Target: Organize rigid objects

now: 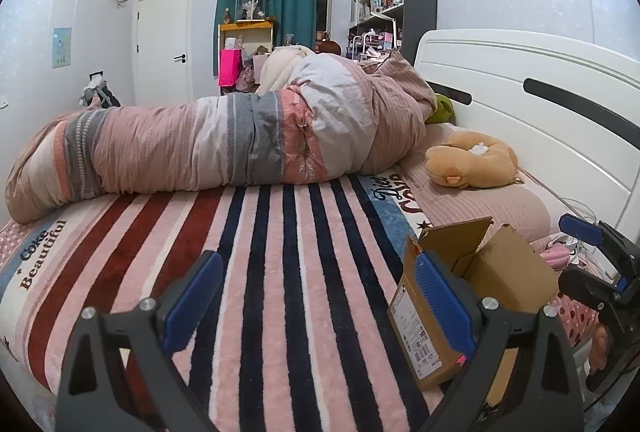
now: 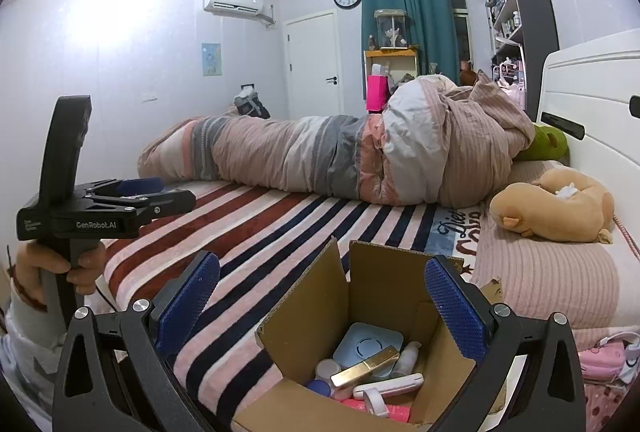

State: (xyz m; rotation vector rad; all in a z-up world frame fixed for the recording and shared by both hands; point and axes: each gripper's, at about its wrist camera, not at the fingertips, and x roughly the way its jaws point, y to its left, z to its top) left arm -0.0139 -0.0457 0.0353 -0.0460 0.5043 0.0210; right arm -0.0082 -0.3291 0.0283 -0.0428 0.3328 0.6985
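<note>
An open cardboard box [image 2: 304, 316] stands on the striped bed, also seen at the right of the left wrist view [image 1: 496, 272]. Inside lie several rigid items: a light blue square case [image 2: 366, 346], a gold bar-shaped item [image 2: 366, 366], a small white bottle [image 2: 408, 354], a white flat item [image 2: 390, 386] and something pink [image 2: 384, 410]. My right gripper [image 2: 320, 300] is open and empty, just above the box. My left gripper [image 1: 316, 300] is open and empty over the blanket, left of the box. It shows in the right wrist view [image 2: 140, 191] too.
A rolled quilt [image 1: 224, 143] lies across the far side of the bed. A tan plush toy [image 1: 472, 161] and a green plush [image 1: 442, 107] rest near the white headboard [image 1: 540, 103]. Pink things [image 2: 604, 360] lie at the right edge. The striped blanket [image 1: 260, 252] spreads between.
</note>
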